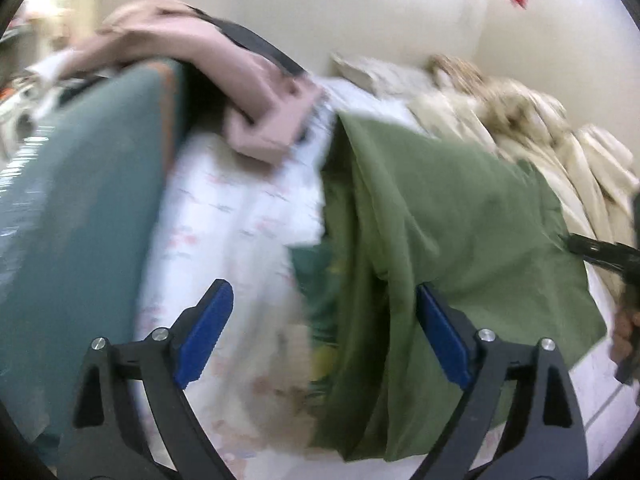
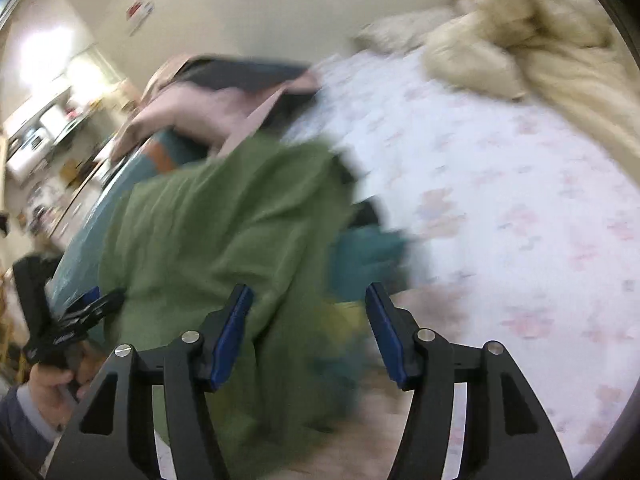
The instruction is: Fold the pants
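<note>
Olive green pants [image 1: 440, 216] lie on a white floral bedsheet [image 1: 224, 216]; they also show in the right wrist view [image 2: 208, 232]. My left gripper [image 1: 324, 332] is open, its blue pads just above the near edge of the pants. My right gripper [image 2: 310, 332] is open over the pants' right edge. In the left wrist view the right gripper [image 1: 600, 250] shows at the pants' far right corner. In the right wrist view the left gripper [image 2: 88, 308] shows at the pants' left edge. Both views are motion-blurred.
A teal garment [image 2: 364, 252] lies beside the pants. A teal footboard [image 1: 80, 216] with pink clothing [image 1: 192, 52] draped on it borders the bed. A beige duvet [image 2: 540, 40] is bunched at the head of the bed.
</note>
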{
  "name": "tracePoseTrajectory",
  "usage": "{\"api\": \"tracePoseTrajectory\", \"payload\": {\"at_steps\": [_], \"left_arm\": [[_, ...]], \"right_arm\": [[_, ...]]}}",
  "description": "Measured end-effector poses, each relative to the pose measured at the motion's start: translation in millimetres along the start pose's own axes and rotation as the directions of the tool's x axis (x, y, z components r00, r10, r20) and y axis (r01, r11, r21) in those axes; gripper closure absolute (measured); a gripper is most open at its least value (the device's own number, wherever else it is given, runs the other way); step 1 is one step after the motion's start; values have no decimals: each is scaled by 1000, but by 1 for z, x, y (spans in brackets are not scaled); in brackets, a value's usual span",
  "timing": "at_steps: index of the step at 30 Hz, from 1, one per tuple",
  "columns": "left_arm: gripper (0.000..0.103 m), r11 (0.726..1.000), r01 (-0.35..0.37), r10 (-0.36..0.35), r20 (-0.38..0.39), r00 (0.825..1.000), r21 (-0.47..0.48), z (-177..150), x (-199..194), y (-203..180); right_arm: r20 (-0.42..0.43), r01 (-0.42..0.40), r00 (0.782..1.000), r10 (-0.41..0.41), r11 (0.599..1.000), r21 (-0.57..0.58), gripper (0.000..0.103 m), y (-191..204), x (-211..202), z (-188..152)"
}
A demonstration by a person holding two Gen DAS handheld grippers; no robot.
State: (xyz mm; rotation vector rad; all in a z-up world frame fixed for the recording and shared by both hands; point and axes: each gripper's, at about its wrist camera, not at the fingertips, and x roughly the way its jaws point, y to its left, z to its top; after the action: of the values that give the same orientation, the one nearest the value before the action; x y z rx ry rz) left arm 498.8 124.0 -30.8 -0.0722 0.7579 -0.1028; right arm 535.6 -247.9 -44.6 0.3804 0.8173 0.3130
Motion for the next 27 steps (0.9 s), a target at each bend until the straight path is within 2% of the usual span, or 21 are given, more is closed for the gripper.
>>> {"api": "tracePoseTrajectory", "payload": {"at_steps": [3,7,9,14,16,20,23,27], "left_arm": [[13,997,-72,73,30,997,-13,-2,-21,7],[13,993,-117,115,69,991,14,-18,-68,-4],[13,994,-107,106,101,989,5,-33,-103,-15],[12,994,-101,105,148,983,-38,-77,-179,-47],[12,995,-90,94,143,985,-36,-97,-207,-62],[12,998,-55,57,138,989,-16,-133,-253,-89],[4,998,-60,62,135,989,-19,-163,-287,-103],[0,998,-56,53,136,989,21,-207,-322,-118]], "right_arm": [[9,-9,1000,9,1000,17,41,-7,-28,4],[38,-15,999,18,996,-86,40,24,-82,-15],[45,-31,998,38,991,-129,40,45,-110,-33],[102,-9,994,29,980,-199,25,98,-179,-96],[125,9,992,18,976,-216,21,113,-205,-123],[167,42,986,-12,983,-176,12,120,-251,-177],[198,78,979,-43,982,-171,2,124,-281,-214],[222,126,971,-88,979,-160,0,124,-304,-259]]}}
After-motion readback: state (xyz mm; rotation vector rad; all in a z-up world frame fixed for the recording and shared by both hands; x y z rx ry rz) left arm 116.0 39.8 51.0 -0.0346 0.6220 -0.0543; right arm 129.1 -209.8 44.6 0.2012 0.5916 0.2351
